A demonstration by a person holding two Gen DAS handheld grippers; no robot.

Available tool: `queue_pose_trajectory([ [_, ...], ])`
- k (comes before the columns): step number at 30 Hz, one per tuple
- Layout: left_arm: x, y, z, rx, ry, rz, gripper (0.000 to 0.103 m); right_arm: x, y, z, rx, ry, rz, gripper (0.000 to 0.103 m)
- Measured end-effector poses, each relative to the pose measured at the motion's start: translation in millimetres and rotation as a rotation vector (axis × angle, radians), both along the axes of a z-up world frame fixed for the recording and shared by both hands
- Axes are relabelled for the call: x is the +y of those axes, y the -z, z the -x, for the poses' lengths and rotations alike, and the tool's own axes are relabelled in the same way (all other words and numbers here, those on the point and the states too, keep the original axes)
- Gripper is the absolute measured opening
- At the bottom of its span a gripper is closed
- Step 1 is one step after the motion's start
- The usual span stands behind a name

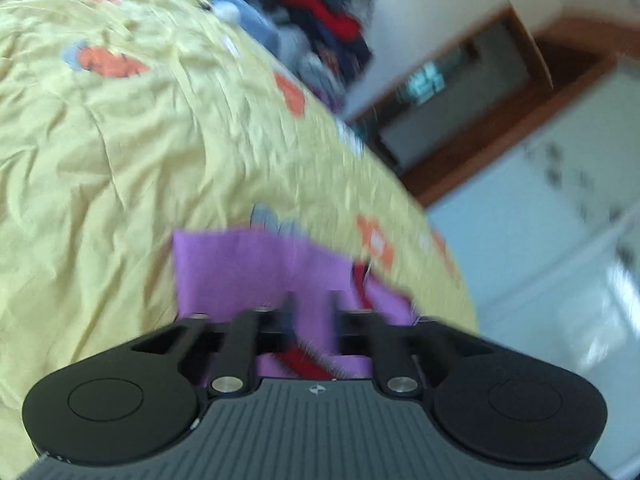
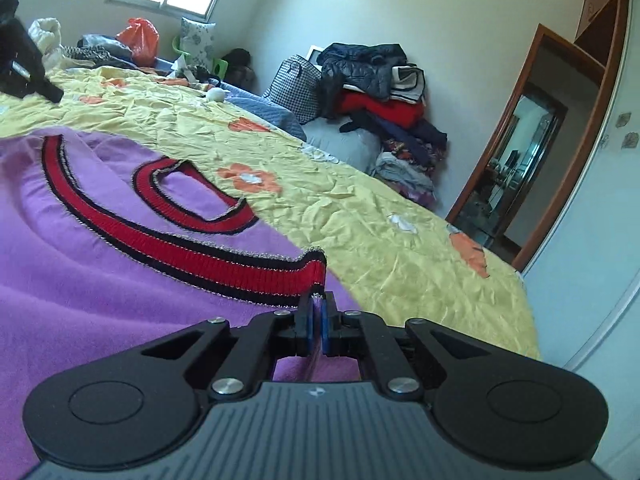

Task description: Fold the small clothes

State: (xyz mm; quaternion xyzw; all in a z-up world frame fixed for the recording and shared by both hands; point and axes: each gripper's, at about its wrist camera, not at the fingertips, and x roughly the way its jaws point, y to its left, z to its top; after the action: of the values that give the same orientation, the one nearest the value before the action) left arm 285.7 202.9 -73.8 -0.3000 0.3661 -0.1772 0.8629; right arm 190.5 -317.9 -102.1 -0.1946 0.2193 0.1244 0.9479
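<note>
A purple garment (image 2: 80, 280) with red-and-black ribbed trim (image 2: 180, 248) lies spread on the yellow flowered bedsheet (image 2: 380, 232). My right gripper (image 2: 318, 312) is shut on the garment's edge near the end of the trim, and purple fabric shows between its blue pads. In the blurred left wrist view, a folded part of the purple garment (image 1: 232, 264) lies just beyond and under my left gripper (image 1: 311, 304). Its fingers stand apart, with cloth visible through the gap and nothing pressed between them. A black shape (image 2: 24, 64) at the far left of the right wrist view looks like the left gripper.
A pile of dark and red clothes (image 2: 372, 92) and a checkered bag (image 2: 294, 80) stand past the bed's far side. An orange bag (image 2: 140, 38) and other clutter sit near the window. A wood-framed doorway (image 2: 516, 184) and a white wardrobe (image 2: 580, 240) are on the right, beyond the bed's edge.
</note>
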Motion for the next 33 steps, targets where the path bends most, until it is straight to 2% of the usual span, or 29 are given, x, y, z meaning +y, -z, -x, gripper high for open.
queue_pose_trajectory([
  [1,-2.9,1.7,1.5,-0.014,0.021,-0.076,0.045,0.2,2.2,-0.4,0.009,-0.001,0.003,0.004],
  [2,-5.9,4.7,1.3,-0.030,0.074,-0.115,0.046,-0.4,3.6,-1.1,0.018,-0.006,-0.004,0.004],
  [5,-9.4,16.0,-3.3,-0.032,0.159,-0.159,0.045,-2.4,5.1,-0.8,0.026,-0.001,-0.021,0.004],
  [10,-7.0,32.2,-18.4,0.003,0.187,-0.117,0.044,-2.3,7.0,-1.7,0.048,-0.008,-0.024,0.004],
  [11,-8.6,34.1,-20.1,0.013,0.199,-0.115,0.036,-1.9,7.1,-1.2,0.051,-0.014,-0.024,0.004],
  [12,-10.0,36.8,-20.6,0.027,0.208,-0.120,0.022,-1.8,7.1,-0.1,0.051,-0.017,-0.022,0.004],
  [15,-4.9,37.8,-13.8,0.028,0.216,-0.078,0.004,-3.7,3.7,6.7,0.039,-0.032,-0.033,0.004],
  [17,-2.2,36.6,-3.8,0.011,0.206,-0.084,0.004,-6.8,-0.2,12.9,0.022,-0.038,-0.050,0.004],
  [21,6.7,24.6,25.5,-0.071,0.159,-0.030,0.004,-17.8,-14.1,26.2,-0.009,-0.021,-0.138,0.004],
  [24,11.9,5.6,33.6,-0.145,0.113,0.012,0.004,-22.0,-23.7,22.1,-0.020,-0.003,-0.172,0.004],
  [29,3.9,-18.9,6.9,-0.184,0.106,-0.022,0.004,-18.2,-25.6,-5.2,-0.032,0.038,-0.145,0.004],
  [33,-0.8,-12.2,-23.1,-0.131,0.095,-0.071,0.004,-19.6,-10.3,-33.0,0.022,0.071,-0.146,0.004],
])
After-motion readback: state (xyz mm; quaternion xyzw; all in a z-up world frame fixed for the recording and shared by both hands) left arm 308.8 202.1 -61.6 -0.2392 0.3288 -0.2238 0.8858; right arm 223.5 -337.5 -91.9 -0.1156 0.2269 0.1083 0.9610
